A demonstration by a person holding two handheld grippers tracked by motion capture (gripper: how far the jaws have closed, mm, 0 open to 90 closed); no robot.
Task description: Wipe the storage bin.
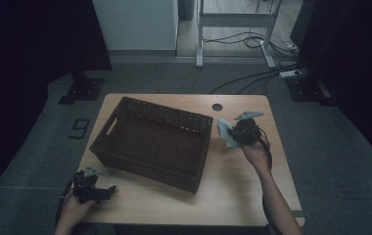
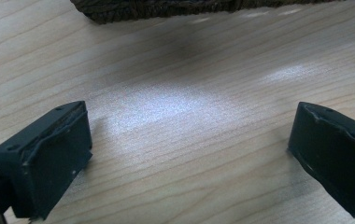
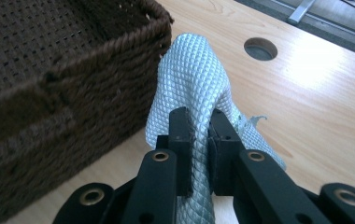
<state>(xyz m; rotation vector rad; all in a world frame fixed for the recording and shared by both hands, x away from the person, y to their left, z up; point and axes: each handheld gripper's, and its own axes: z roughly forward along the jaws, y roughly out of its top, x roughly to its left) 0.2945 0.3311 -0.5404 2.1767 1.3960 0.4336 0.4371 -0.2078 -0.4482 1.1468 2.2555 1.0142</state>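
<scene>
A pale blue-grey cloth (image 3: 189,79) with a diamond weave hangs pinched between the two black jaws of my right gripper (image 3: 198,122), which is shut on it. In the high view that cloth (image 1: 224,131) is lifted off the table just right of the dark woven basket (image 1: 125,153), with the right gripper (image 1: 234,132) beside the basket's right rim. My left gripper (image 1: 109,190) rests on the wooden table (image 1: 233,186) near its front left corner. Its jaws stand wide apart over bare wood, left gripper (image 2: 189,144) open with nothing between them.
The basket's near wall (image 2: 166,7) lies just beyond the left gripper. A round cable hole (image 1: 217,106) is in the table's far edge, behind the cloth. A desk frame (image 1: 233,24) and cables lie on the floor beyond the table.
</scene>
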